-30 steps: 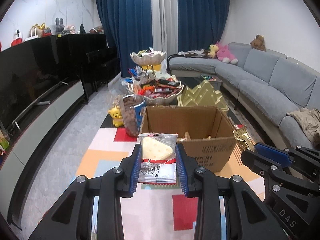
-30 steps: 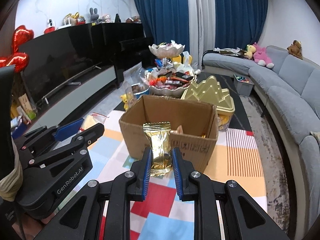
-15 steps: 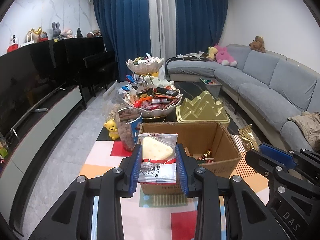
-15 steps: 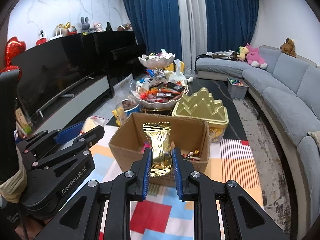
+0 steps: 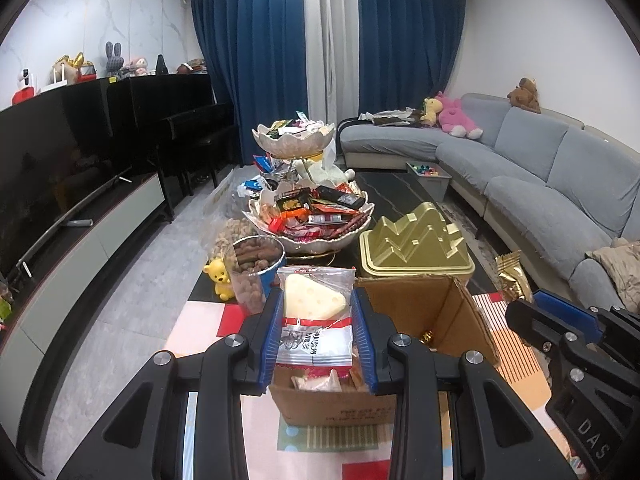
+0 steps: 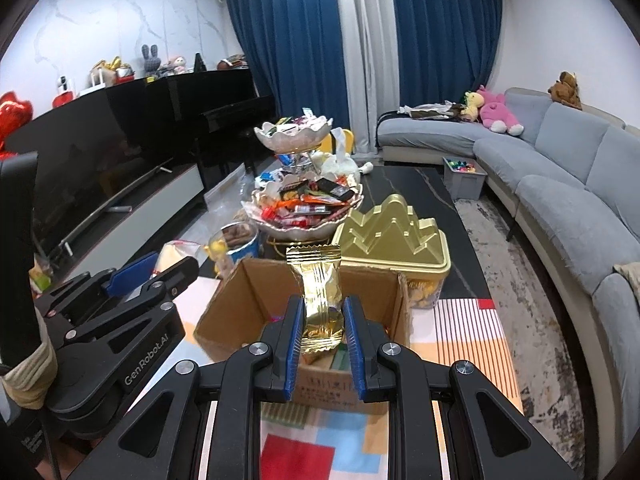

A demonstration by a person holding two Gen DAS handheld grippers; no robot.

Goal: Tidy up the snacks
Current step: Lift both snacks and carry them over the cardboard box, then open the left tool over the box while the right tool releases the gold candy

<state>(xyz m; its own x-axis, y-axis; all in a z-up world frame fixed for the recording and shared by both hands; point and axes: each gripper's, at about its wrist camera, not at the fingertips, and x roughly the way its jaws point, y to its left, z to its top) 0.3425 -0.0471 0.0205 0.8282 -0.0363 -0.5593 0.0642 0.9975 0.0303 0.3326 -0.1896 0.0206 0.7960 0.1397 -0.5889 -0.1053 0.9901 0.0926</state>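
The left gripper (image 5: 316,328) was clamped on a cheese-print snack packet (image 5: 315,320), the right gripper (image 6: 322,330) on a gold wrapped snack (image 6: 320,300), both over the near edge of the open cardboard box (image 6: 256,300). Carrying them on to the tiered snack bowl (image 5: 308,236) beyond likely called for clearing the box's far wall. A gold mountain-shaped tin (image 6: 394,236) stood right of the bowl, a tub of nuts (image 5: 254,268) left.

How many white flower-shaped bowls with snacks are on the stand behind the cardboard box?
2. The upper bowl sits at the top of the stand; the larger lower bowl is beneath it, just beyond the cardboard box. A middle tier between them may be hidden by wrappers.
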